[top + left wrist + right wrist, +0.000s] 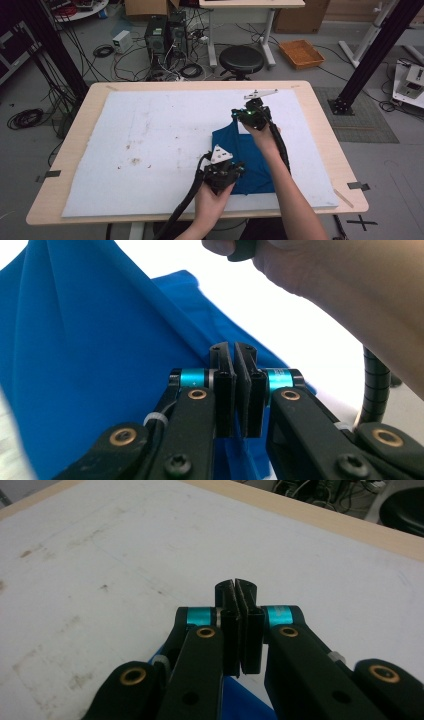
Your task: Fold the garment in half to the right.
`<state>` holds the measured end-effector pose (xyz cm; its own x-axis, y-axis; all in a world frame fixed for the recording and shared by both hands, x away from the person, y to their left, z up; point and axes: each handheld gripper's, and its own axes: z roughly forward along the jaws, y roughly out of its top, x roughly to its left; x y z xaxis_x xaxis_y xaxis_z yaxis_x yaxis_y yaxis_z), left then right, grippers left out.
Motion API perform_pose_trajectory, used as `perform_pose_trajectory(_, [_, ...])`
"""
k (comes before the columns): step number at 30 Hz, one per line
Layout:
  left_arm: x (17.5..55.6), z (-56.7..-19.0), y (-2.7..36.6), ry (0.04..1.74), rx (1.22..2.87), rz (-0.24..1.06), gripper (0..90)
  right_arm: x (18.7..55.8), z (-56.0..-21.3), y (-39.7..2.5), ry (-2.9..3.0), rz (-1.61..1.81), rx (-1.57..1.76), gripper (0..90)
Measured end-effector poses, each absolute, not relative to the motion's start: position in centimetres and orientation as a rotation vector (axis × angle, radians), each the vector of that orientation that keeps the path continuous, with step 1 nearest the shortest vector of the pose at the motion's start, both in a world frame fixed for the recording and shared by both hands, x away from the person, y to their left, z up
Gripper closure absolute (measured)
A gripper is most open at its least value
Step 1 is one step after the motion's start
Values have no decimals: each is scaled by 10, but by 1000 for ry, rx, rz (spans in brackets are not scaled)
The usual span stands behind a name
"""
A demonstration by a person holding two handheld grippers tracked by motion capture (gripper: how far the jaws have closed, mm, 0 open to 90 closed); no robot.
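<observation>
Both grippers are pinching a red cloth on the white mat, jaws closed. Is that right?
Not quite: the cloth is blue, not red, as the high view shows. The rest holds: the left gripper and the right gripper have their jaws closed on it, over the white mat.

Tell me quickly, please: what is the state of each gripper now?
Left gripper: jaws closed on the blue cloth.
Right gripper: jaws closed; blue cloth shows just below them, but a grip on it cannot be told.
</observation>
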<state>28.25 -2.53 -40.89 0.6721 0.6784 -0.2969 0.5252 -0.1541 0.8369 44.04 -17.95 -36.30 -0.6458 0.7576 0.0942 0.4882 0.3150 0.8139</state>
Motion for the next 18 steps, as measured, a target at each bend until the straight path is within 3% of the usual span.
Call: perform_pose_trajectory(18, [295, -430, -91, 943, 1862, 60, 871, 441, -389, -254, 2215, 1130, 1280, 895])
